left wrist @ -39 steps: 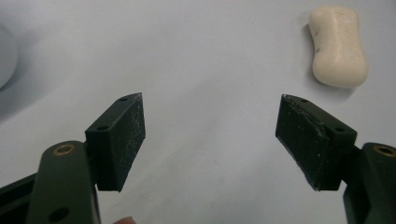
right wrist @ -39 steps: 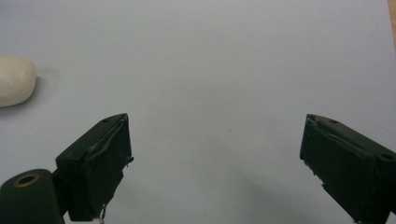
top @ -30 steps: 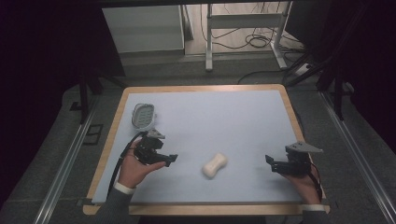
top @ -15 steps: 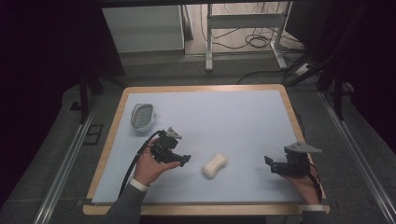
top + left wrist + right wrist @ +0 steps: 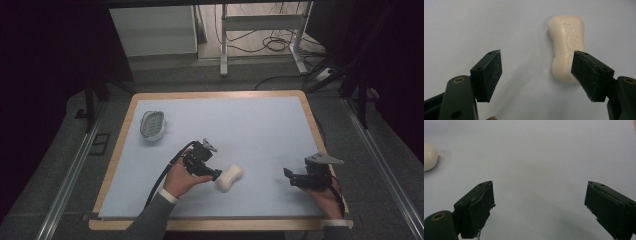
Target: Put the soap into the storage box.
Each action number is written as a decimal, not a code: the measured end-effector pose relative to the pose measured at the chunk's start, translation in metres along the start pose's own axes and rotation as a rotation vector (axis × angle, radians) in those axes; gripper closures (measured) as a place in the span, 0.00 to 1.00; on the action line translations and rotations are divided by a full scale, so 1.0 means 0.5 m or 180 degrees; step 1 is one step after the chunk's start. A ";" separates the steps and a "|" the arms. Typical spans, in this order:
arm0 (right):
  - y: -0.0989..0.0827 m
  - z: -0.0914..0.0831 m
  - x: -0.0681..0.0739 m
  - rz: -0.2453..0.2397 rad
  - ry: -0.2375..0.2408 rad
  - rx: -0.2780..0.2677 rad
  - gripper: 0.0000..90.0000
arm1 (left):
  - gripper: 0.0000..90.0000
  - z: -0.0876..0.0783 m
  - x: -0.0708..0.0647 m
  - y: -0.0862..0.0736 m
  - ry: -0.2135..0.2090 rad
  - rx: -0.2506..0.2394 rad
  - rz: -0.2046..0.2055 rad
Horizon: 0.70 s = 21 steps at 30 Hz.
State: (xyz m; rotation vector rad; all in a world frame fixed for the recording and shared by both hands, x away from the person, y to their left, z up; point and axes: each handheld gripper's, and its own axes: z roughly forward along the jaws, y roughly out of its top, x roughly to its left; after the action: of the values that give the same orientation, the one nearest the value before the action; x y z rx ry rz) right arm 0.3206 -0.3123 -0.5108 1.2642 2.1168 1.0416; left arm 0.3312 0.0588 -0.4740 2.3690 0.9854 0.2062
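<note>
1. The soap (image 5: 229, 178) is seen lying flat on the mat (image 5: 260, 125), near the front edge, a bit left of centre. Embossed lettering on its top is too blurred to be read in the left gripper view.
2. The left gripper (image 5: 216, 175) is held just beside the soap's left end; whether they touch can't be told from the high view.
3. In the left gripper view, the left gripper (image 5: 536, 72) is seen w/ jaws spread wide, nothing gripped. The soap (image 5: 567, 47) lies ahead, nearer the jaw at the pic's right, whose pad covers part of its near end. The other jaw is over bare mat.
4. The right gripper (image 5: 290, 176) is held near the front right corner, well apart from the soap. Its jaw gap is hard to make out in the high view.
5. In the right gripper view, the right gripper (image 5: 539, 200) is shown wide open and empty above bare mat. Only one rounded end of the soap (image 5: 429, 157) is seen; the rest is cut off at the pic's left edge.
6. A dish (image 5: 152, 124) is seen near the mat's left edge, well apart from the soap. Its inside detail is too small to be made out.
7. The forearms are cut off by the bottom edge of the high view.
</note>
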 end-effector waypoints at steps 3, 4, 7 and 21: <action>-0.002 0.001 -0.001 0.0000 0.0003 0.0015 0.10 | 0.28 0.012 -0.016 0.011 -0.0045 0.0027 0.0030; -0.003 0.002 -0.001 0.0003 0.0003 0.0025 0.10 | 0.28 0.016 -0.022 0.015 -0.0053 0.0039 0.0046; -0.003 0.002 0.000 -0.0007 0.0000 0.0019 0.10 | 0.28 0.028 -0.039 0.024 -0.0078 0.0081 0.0101; -0.004 -0.002 -0.005 0.0013 -0.0019 0.0004 0.10 | 0.33 0.089 -0.073 0.046 -0.0106 0.0378 0.0230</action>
State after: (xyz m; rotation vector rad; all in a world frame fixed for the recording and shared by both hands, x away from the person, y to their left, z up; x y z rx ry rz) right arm 0.3200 -0.3157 -0.5119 1.2713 2.1118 1.0371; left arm 0.3339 0.0009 -0.4957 2.5101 0.9204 0.1386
